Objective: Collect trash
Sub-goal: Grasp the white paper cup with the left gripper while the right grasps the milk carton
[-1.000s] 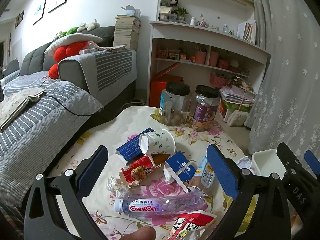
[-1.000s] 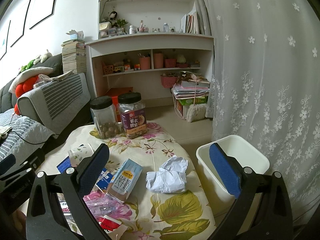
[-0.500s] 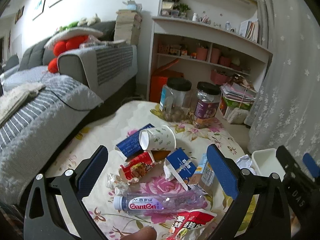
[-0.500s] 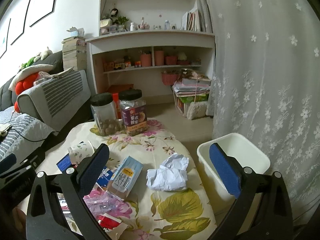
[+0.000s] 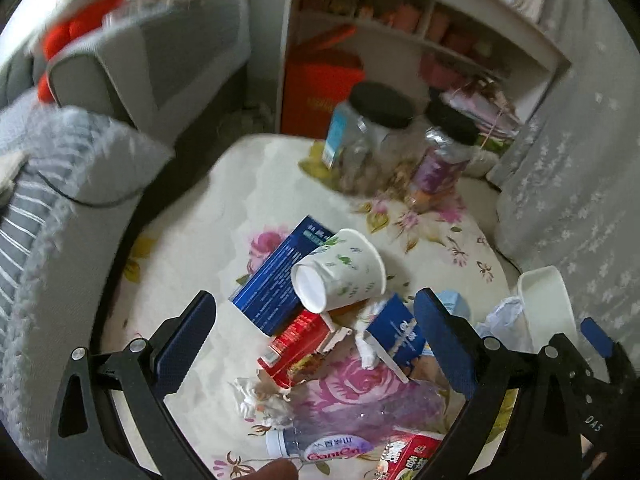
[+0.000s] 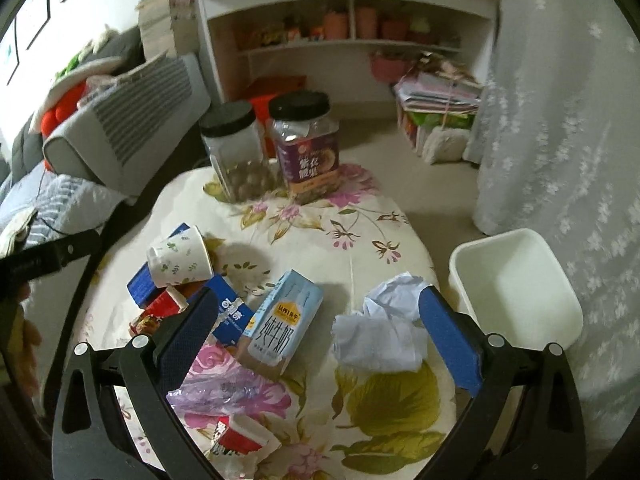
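Left gripper (image 5: 316,340) spread wide over a tipped leaf-print paper cup (image 5: 340,270), nothing inside. Far back, two black-lidded clear jars (image 6: 236,150), nuts in the left one. Right gripper (image 6: 316,332) gaping above crumpled white paper (image 6: 380,330). Far right, white plastic bin (image 6: 516,280), nothing in it.

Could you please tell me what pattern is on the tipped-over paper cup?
The paper cup is white with small green leaf sprigs, seen best in the right wrist view.

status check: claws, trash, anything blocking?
Left claw open, empty. Right claw open, empty, facing crumpled paper. White bin empty; trash on table. Nothing blocking.
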A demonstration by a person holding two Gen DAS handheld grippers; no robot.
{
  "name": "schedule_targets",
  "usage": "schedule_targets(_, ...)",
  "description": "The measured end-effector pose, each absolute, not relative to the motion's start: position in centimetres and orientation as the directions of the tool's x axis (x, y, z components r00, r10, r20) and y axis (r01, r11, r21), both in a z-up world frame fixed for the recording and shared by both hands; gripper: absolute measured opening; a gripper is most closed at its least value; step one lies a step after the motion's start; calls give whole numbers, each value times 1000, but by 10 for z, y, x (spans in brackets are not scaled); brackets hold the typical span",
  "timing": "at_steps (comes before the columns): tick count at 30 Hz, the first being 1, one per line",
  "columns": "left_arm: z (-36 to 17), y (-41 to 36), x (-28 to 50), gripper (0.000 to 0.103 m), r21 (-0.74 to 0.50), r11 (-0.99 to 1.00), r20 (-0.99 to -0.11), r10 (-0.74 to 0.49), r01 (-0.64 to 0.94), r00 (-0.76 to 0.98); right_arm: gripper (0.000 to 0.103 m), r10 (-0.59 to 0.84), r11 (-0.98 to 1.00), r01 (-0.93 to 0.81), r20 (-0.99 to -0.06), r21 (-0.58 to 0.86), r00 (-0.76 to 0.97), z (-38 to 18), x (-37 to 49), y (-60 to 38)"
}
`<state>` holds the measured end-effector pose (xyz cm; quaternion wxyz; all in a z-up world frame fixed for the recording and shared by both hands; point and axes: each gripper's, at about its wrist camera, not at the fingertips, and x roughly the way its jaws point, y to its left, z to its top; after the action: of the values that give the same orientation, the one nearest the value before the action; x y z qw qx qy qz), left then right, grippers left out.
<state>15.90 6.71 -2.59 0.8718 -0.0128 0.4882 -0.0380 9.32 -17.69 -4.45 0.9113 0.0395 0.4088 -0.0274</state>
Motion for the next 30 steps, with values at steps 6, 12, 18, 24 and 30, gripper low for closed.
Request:
schedule_targets(6,-66,71,190,96,-127,992,-900,-126,27,417,96,83,982,93,-812,167,578,-78,121,-190)
schedule_targets(12,-83,20,219,96,144,960,-907,31,240,419,96,61,985,105,-847,136,528,-89,143,-200)
schedule_targets(18,-102,-16,254,96,262,871,-937,126,416,326,96,131,959,171,-890,225,437,-109,158,-225)
schedule_targets(24,-135,-27,272,96,262,823,-960,168,504,225,96,237,935,161,-895,316,378,-124,167,-212)
schedule_targets(30,-157,-6,265,54,236,857,-965,150,458,216,96,309,918,147,-895,369,322,-135,177,-193)
